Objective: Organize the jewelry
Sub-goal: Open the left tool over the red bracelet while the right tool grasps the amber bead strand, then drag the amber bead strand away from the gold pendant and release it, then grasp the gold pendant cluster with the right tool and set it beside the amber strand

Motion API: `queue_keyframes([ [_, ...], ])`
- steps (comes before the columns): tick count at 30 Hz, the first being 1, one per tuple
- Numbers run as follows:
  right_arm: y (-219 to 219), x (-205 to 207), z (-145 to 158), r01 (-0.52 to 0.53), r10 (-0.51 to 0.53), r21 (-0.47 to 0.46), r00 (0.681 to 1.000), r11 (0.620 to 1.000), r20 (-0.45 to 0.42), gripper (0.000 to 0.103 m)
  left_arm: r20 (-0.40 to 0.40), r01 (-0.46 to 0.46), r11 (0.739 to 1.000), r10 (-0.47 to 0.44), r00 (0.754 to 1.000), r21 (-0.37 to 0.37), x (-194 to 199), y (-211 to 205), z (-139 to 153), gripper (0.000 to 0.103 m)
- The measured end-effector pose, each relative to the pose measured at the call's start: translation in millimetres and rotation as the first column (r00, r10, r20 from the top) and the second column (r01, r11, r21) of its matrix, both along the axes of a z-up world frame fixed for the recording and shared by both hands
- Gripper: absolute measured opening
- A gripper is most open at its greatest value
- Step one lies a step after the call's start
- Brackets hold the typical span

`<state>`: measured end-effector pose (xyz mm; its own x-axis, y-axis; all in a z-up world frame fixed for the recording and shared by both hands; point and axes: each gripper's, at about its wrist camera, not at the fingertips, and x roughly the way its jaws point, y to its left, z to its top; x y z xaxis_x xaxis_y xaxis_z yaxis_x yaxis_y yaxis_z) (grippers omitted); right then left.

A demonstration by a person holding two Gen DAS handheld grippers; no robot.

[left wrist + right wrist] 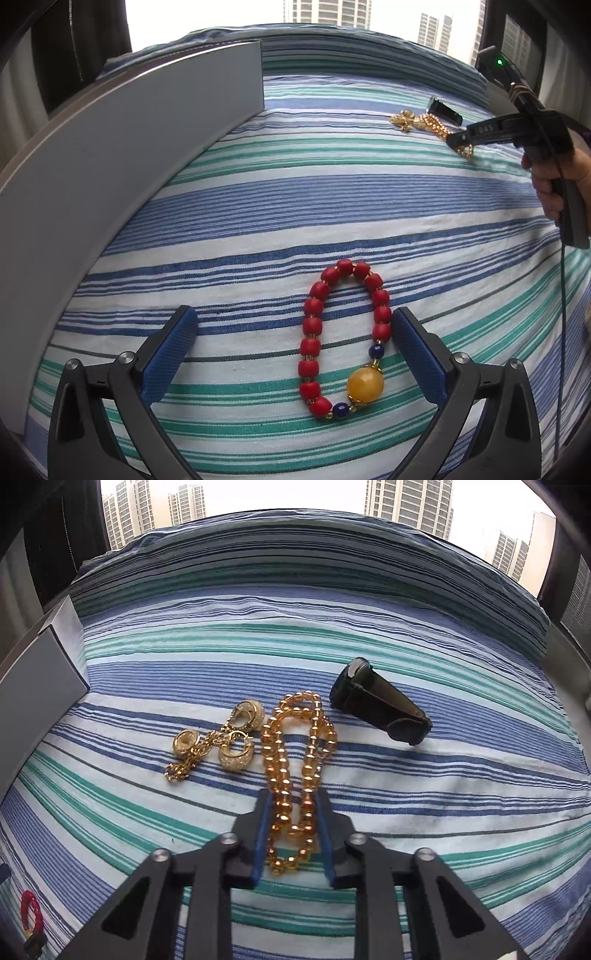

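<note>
Striped bedsheet [332,206], blue, teal and white bands, covers the bed. Grey box [122,155] stands along the left side; its end wall also shows at the left edge of the right wrist view.

Left gripper [295,350]: fingers spread wide, low over the sheet. Red bead bracelet [341,338] lies flat between them, a long oval loop, long axis running away from the camera. Its large yellow bead [365,384] sits at the near right end, flanked by dark blue beads. Right finger pad just beside the loop's right side; contact uncertain.

Right gripper [293,830]: fingers drawn in close on either side of the amber bead necklace [295,760], near end of the strand between the blue pads. Looks pinched, though the grip itself is hard to confirm. Necklace lies doubled, long axis pointing away toward the window.

Just left of the necklace: gold earrings [236,734] tangled with a gold chain [184,766]. Just right of its far end: a dark watch strap or similar band [380,701], lying on its side, angled. Nothing lies across either gripper's reach.
</note>
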<state>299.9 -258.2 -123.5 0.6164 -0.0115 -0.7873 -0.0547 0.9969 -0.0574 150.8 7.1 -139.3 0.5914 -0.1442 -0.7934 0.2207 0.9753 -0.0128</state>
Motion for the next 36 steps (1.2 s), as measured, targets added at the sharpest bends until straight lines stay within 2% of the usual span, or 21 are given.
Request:
queue_keyframes([
  [5,13,-54,-4,-0.084,0.085,0.019,0.995,0.996,-0.057,0.016,0.001,0.000,1.000,0.000,1.000,0.000,0,0,0,0.103],
  [8,16,-101,-6,-0.105,0.112,0.071,0.989,0.992,-0.097,0.016,0.001,0.000,1.000,0.000,1.000,0.000,0,0,0,0.103],
  [13,14,-175,-11,-0.086,0.097,0.101,0.989,0.991,-0.116,0.016,0.002,0.000,1.000,0.000,1.000,-0.001,1,0,0,0.103],
  [17,9,-220,-15,-0.046,0.056,0.114,0.994,0.992,-0.090,0.017,0.002,0.001,1.000,-0.001,1.000,-0.001,1,0,0,0.103],
  [18,11,-229,-17,-0.027,0.037,0.121,0.996,0.992,-0.081,0.020,0.002,0.001,1.000,-0.001,1.000,-0.001,1,0,0,0.103],
  [19,7,-240,-17,-0.007,0.016,0.138,0.997,0.990,-0.069,0.035,0.002,0.001,1.000,-0.001,1.000,-0.001,1,0,0,0.103],
  [21,3,-254,-15,0.027,-0.020,0.189,0.999,0.982,-0.037,0.053,0.002,0.002,1.000,-0.002,1.000,-0.001,1,0,0,0.103],
  [22,2,-257,-12,0.031,-0.026,0.206,0.999,0.978,-0.029,0.053,0.002,0.002,1.000,-0.002,1.000,-0.001,1,0,0,0.103],
  [26,4,-247,9,-0.005,0.011,0.157,0.999,0.988,-0.034,0.053,0.002,0.002,1.000,-0.002,1.000,-0.001,1,1,0,0.103],
  [29,3,-216,34,-0.032,0.042,0.181,0.998,0.983,-0.050,0.053,0.002,0.002,1.000,-0.002,1.000,-0.002,1,1,0,0.103],
  [32,0,-161,53,-0.045,0.068,0.264,0.995,0.963,-0.078,0.053,0.002,0.002,1.000,-0.002,1.000,-0.002,1,1,0,0.103],
  [36,9,-67,55,-0.034,0.061,0.243,0.993,0.969,-0.104,0.053,0.002,0.002,1.000,-0.002,1.000,-0.002,1,1,0,0.103],
])
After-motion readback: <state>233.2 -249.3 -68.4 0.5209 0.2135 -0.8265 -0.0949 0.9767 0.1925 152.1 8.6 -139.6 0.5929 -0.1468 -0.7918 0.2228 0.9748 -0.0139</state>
